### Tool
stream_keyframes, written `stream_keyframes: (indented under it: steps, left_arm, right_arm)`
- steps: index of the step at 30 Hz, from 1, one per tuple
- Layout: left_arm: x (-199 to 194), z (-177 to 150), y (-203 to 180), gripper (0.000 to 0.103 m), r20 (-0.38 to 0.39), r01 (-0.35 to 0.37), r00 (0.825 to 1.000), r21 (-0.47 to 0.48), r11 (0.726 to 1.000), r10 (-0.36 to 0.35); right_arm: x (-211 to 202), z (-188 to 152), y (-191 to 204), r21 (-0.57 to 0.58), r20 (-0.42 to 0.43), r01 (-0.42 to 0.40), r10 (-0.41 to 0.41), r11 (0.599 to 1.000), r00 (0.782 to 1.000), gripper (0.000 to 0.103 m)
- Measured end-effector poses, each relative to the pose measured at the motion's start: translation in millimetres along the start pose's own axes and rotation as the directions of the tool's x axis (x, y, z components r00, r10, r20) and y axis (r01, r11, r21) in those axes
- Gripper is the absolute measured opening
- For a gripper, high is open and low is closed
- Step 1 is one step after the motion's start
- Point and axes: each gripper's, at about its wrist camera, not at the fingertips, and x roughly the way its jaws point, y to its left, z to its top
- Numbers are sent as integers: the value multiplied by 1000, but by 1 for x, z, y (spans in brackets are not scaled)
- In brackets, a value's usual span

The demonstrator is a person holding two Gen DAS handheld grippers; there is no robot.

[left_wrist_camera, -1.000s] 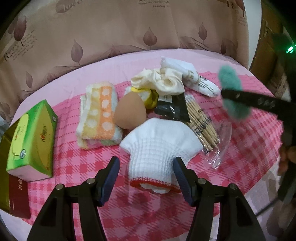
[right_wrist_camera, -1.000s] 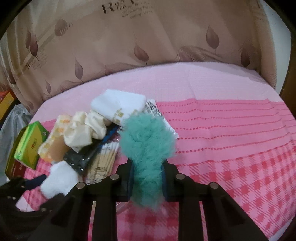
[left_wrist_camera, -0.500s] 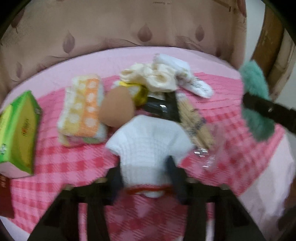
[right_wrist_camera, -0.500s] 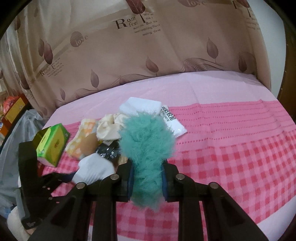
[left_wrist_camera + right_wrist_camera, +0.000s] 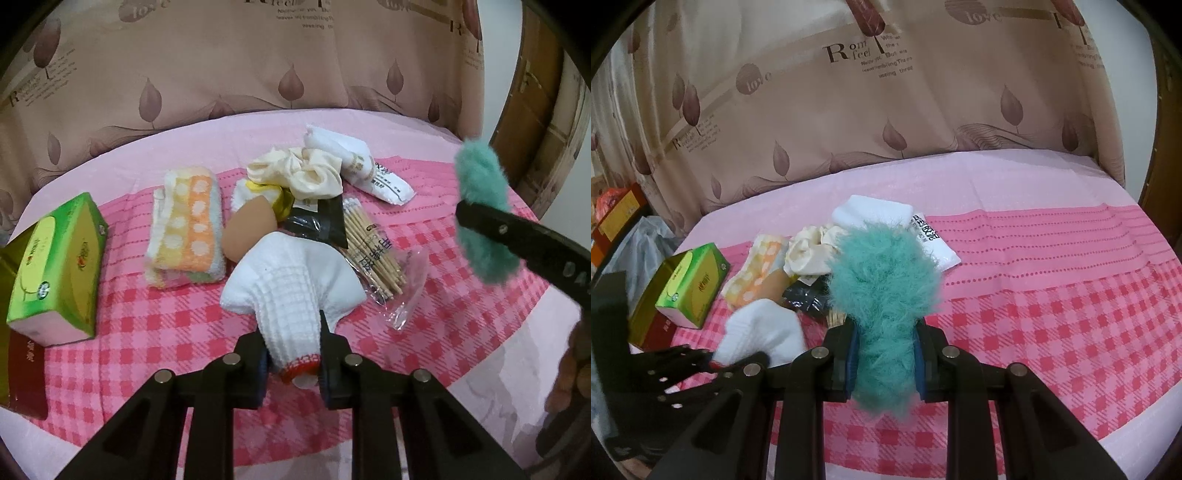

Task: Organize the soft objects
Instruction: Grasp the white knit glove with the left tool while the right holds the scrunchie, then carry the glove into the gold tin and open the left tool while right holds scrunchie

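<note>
The left gripper (image 5: 291, 354) is clamped on the cuff end of a white knitted glove (image 5: 291, 291), its two pads pressed tight against the ribbed wrist just above the red hem (the knit bunches between them, and a bit of the cuff pokes out below). The glove's wider body fans out ahead of the jaws, over the pink checked cloth (image 5: 147, 325), with its far edge up against a tan makeup sponge (image 5: 249, 230) and a clear packet of wooden sticks (image 5: 373, 254). The right gripper (image 5: 884, 363) is closed on a teal fluffy scrunchie (image 5: 884, 291), the fur squeezed narrow between the blue pads and puffing out above and below them; from the left wrist view this scrunchie appears at the right, held above the cloth. Behind the glove lie a folded orange-and-white dotted towel (image 5: 186, 230), a cream satin scrunchie (image 5: 303, 173), a black packet (image 5: 321, 221) and a folded white cloth in a wrapper (image 5: 364, 168). A green tissue box (image 5: 55, 266) sits at the left edge of the cloth, well apart from the glove.
</note>
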Motion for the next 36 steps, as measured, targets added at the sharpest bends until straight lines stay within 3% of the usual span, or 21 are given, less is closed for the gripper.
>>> stream_keyframes:
  steps: [13, 21, 26, 36]
  left_arm:
    - [-37, -2, 20, 21, 31, -40, 999, -52, 998, 42]
    - [-54, -5, 53, 21, 42, -109, 993, -102, 989, 114]
    - [-67, -4, 87, 21, 53, -164, 983, -152, 975, 173]
    - [-102, -4, 173, 21, 72, -311, 938, -264, 913, 340]
  right_arm:
    - [10, -4, 7, -49, -19, 40, -41, 998, 999, 22]
    - [14, -4, 7, -59, -27, 49, -51, 997, 998, 22]
    - [16, -4, 7, -69, -33, 55, -57, 996, 998, 22]
    - [19, -5, 7, -81, -35, 67, -70, 994, 997, 22]
